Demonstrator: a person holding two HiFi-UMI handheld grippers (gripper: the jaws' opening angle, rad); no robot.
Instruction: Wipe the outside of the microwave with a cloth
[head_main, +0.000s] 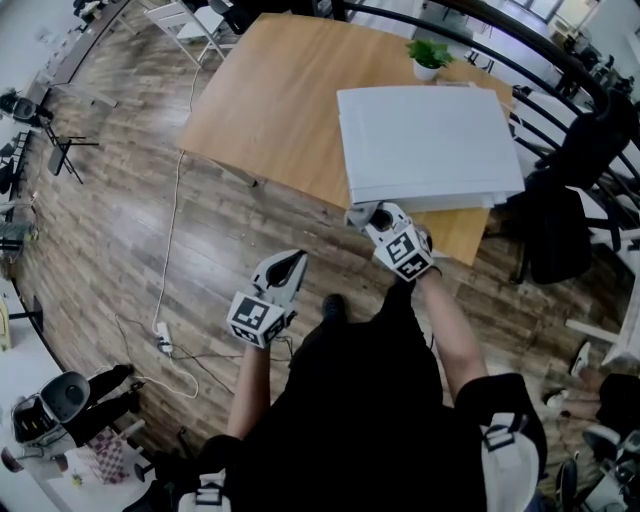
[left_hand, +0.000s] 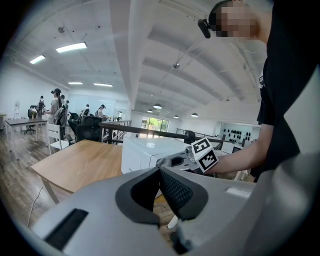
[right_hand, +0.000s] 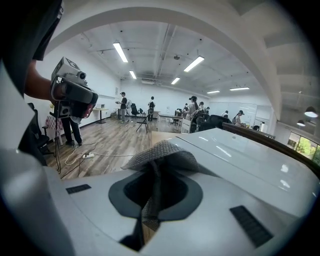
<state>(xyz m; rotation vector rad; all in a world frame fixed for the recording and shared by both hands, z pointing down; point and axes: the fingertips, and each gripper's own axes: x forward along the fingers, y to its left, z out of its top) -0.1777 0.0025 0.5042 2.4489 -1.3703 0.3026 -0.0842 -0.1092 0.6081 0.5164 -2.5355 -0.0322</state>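
The white microwave (head_main: 425, 145) stands on the near right part of a wooden table (head_main: 270, 110). My right gripper (head_main: 364, 216) is at the microwave's near left corner, shut on a grey woven cloth (head_main: 356, 214). In the right gripper view the cloth (right_hand: 161, 154) bunches out between the jaws of that gripper (right_hand: 152, 172) and lies against the microwave's white top (right_hand: 240, 160). My left gripper (head_main: 293, 263) hangs over the floor short of the table, shut and empty. In the left gripper view its closed tips (left_hand: 160, 169) point at the microwave (left_hand: 147, 150) and the right gripper (left_hand: 200, 156).
A small potted plant (head_main: 430, 55) stands on the table behind the microwave. Black office chairs (head_main: 560, 220) and a curved dark railing (head_main: 560, 70) are to the right. A white power strip (head_main: 162, 342) with its cable lies on the wooden floor at the left.
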